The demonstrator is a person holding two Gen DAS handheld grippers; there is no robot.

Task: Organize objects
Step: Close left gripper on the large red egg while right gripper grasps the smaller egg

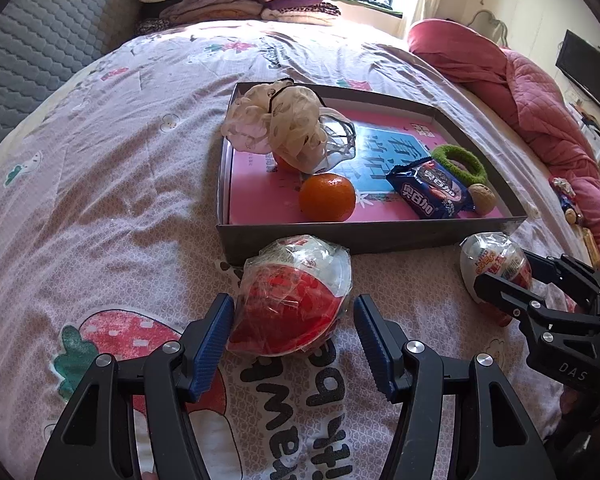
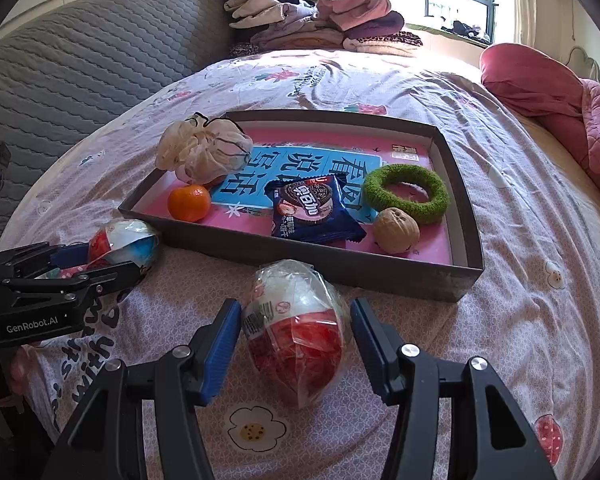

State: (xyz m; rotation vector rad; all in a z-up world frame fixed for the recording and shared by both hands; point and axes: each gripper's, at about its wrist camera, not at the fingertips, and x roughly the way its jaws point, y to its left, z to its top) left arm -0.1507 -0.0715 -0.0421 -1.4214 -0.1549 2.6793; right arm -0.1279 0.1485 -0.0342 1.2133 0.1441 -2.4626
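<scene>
Two wrapped red-and-white toy eggs lie on the bedspread in front of a shallow grey box (image 1: 364, 236) (image 2: 300, 258). My left gripper (image 1: 294, 336) is open around the left egg (image 1: 296, 296), pads on either side with small gaps; this egg also shows in the right wrist view (image 2: 124, 242) with the left gripper (image 2: 100, 268) around it. My right gripper (image 2: 292, 344) is open around the right egg (image 2: 296, 332); in the left wrist view the right gripper (image 1: 512, 276) straddles that egg (image 1: 494, 264).
The box holds a tangerine (image 2: 189, 202), a blue cookie packet (image 2: 314, 210), a green ring (image 2: 406, 193), a walnut (image 2: 395, 230) and a mesh pouf (image 2: 204, 152). Folded clothes (image 2: 320, 20) lie at the bed's far end, a red quilt (image 2: 572, 100) at right.
</scene>
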